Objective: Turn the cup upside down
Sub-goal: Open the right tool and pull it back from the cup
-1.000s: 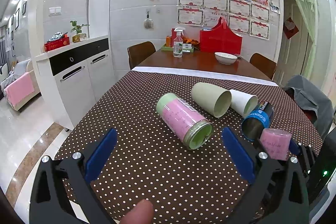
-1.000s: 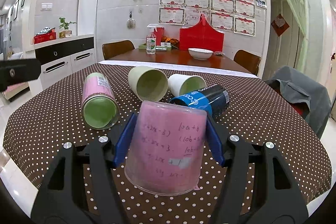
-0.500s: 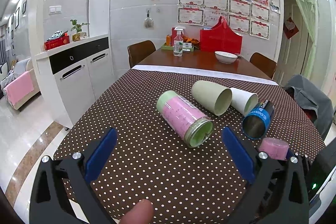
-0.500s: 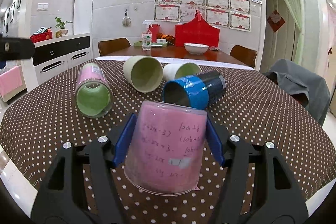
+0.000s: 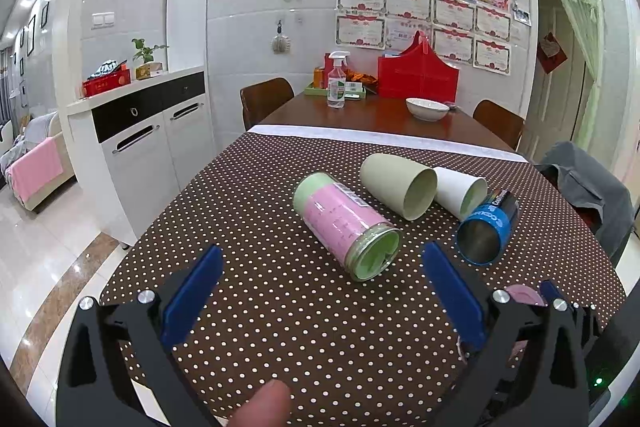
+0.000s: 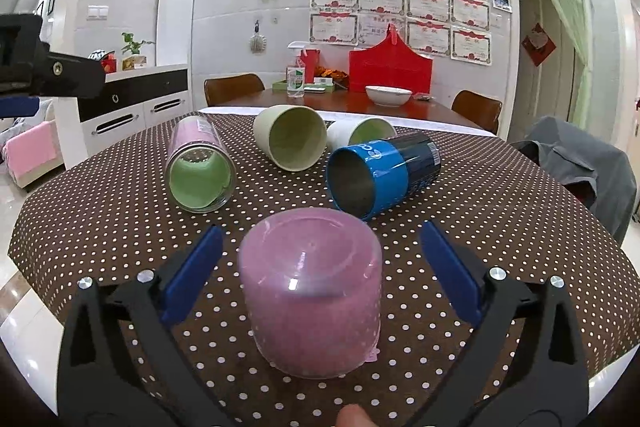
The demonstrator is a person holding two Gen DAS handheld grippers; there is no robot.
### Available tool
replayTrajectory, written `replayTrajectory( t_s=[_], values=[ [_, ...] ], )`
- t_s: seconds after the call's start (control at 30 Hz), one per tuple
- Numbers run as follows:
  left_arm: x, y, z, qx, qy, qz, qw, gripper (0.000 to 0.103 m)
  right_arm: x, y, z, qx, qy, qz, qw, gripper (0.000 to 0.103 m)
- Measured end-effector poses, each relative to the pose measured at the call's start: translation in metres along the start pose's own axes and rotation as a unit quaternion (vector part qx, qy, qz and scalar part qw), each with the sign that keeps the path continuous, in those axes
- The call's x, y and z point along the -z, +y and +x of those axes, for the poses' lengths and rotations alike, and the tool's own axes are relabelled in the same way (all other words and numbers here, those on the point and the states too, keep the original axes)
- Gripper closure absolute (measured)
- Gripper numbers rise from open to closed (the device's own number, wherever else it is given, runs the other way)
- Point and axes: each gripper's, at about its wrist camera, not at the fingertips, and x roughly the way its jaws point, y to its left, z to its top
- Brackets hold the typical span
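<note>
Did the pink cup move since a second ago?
Yes. The pink cup was held up between the right gripper pads; now it stands upside down on the dotted tablecloth, lower against the blue cup, pads apart.

home dining room: dining table (image 5: 380, 115), chairs (image 5: 266, 99), sideboard (image 5: 148, 115)

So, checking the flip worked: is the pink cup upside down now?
Yes. The pink cup stands mouth-down on the tablecloth, closed base on top, between the open right tongs.
</note>
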Motion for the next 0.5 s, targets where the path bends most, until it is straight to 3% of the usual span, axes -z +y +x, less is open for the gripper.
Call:
replayTrajectory(
  t_s=[0.5],
  values=[
    [-0.003,-0.007,-0.010,-0.004,-0.015,0.002,0.9999,0.004,-0.020,-0.006,-0.013,-0.013,0.005,0.004,1.000,0.006]
  ],
)
